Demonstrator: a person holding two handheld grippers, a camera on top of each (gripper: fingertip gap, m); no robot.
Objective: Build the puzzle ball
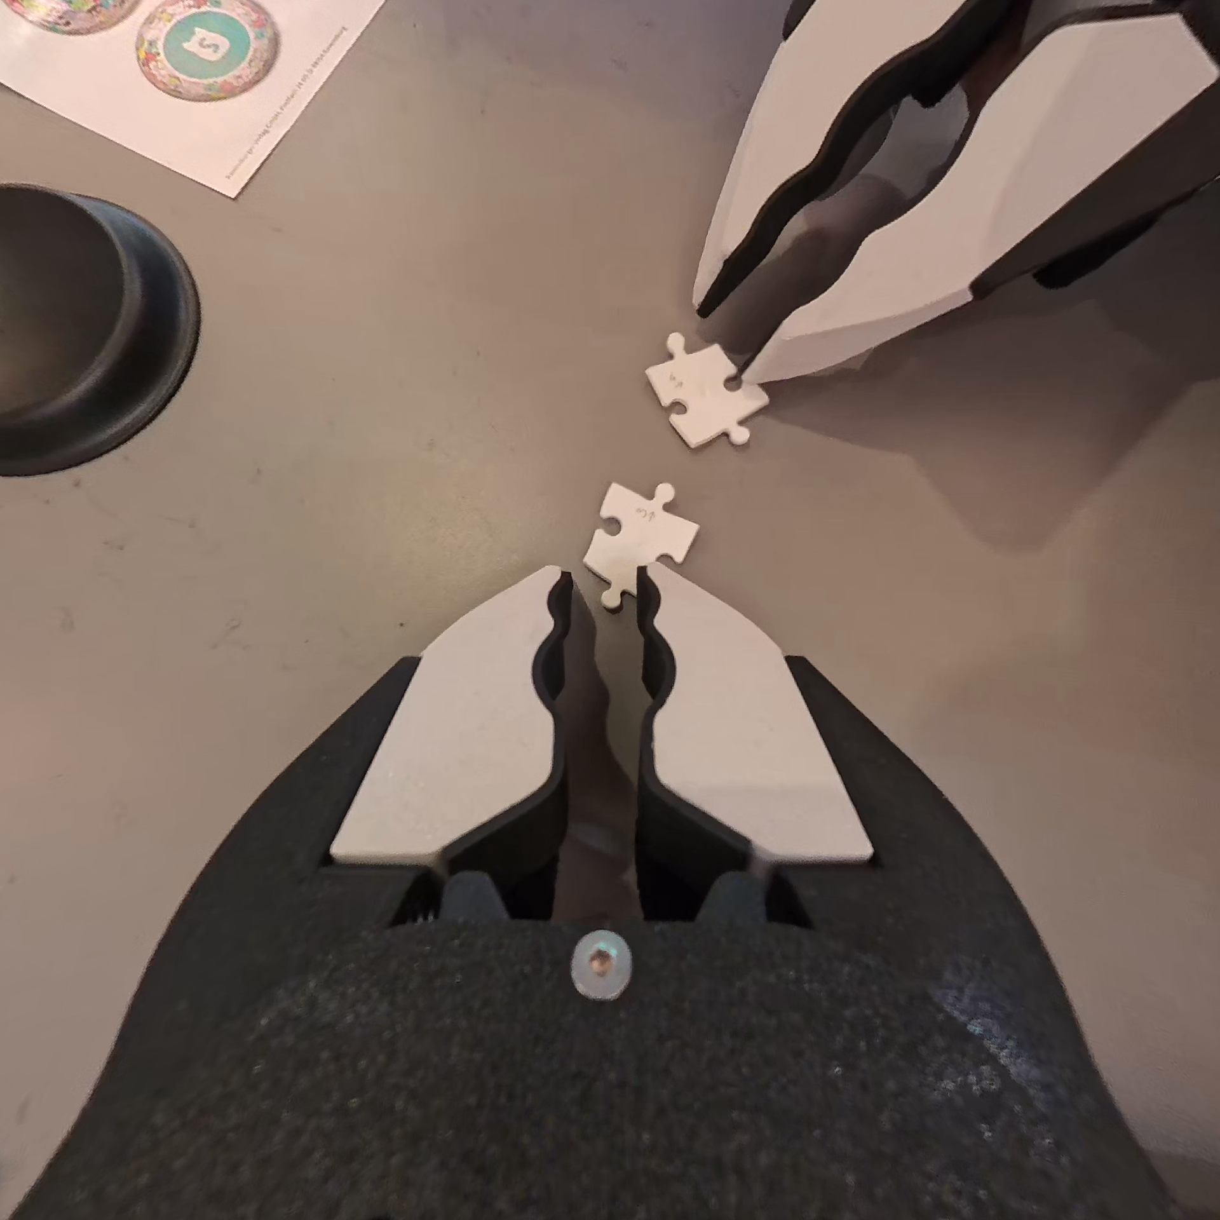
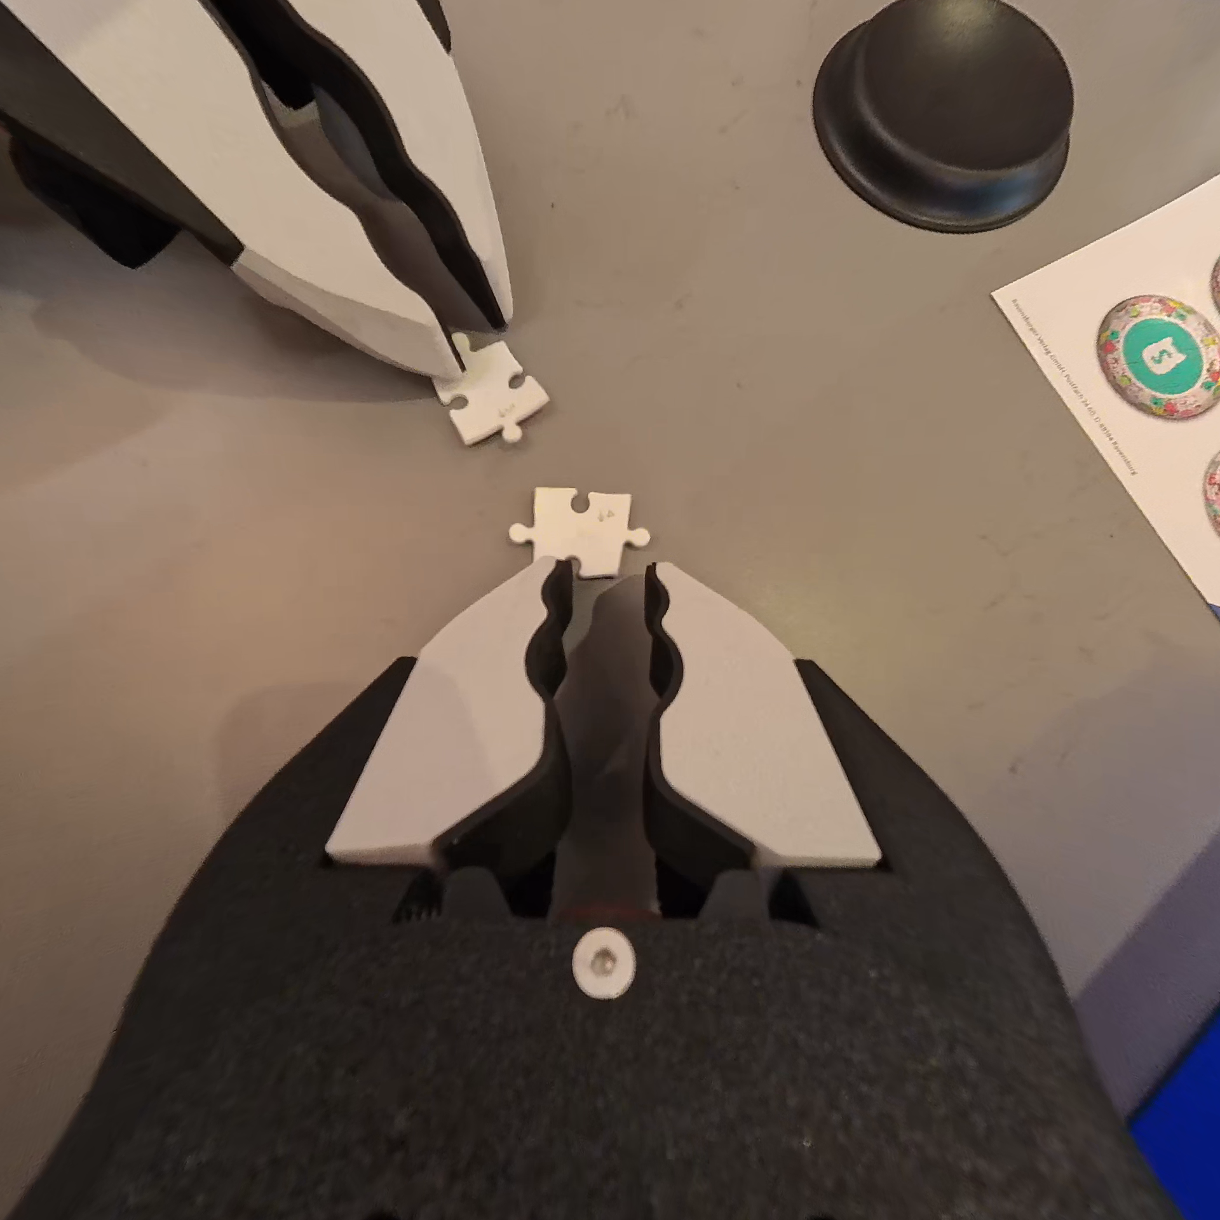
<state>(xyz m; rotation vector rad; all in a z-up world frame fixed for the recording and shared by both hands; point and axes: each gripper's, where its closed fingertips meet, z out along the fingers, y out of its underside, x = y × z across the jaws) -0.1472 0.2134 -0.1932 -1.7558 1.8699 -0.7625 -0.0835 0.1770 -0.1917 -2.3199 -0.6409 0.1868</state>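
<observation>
Two white puzzle pieces lie blank side up on the grey table (image 1: 396,396), a short gap apart. My left gripper (image 1: 606,579) is narrowly open; the knob of the near piece (image 1: 643,531) lies between its fingertips without being clamped. In the right wrist view, that left gripper (image 2: 475,328) comes in from the top left over the same piece (image 2: 495,389). My right gripper (image 2: 609,569) is narrowly open with its tips at the edge of the other piece (image 2: 581,538). In the left wrist view the right gripper (image 1: 723,340) touches that piece (image 1: 706,396).
A black round stand (image 1: 72,330) (image 2: 944,119) sits on the table beside the pieces. A printed sheet with pictures of the ball (image 1: 198,66) (image 2: 1122,396) lies beyond it. A blue surface (image 2: 1182,990) borders the table's edge at the right.
</observation>
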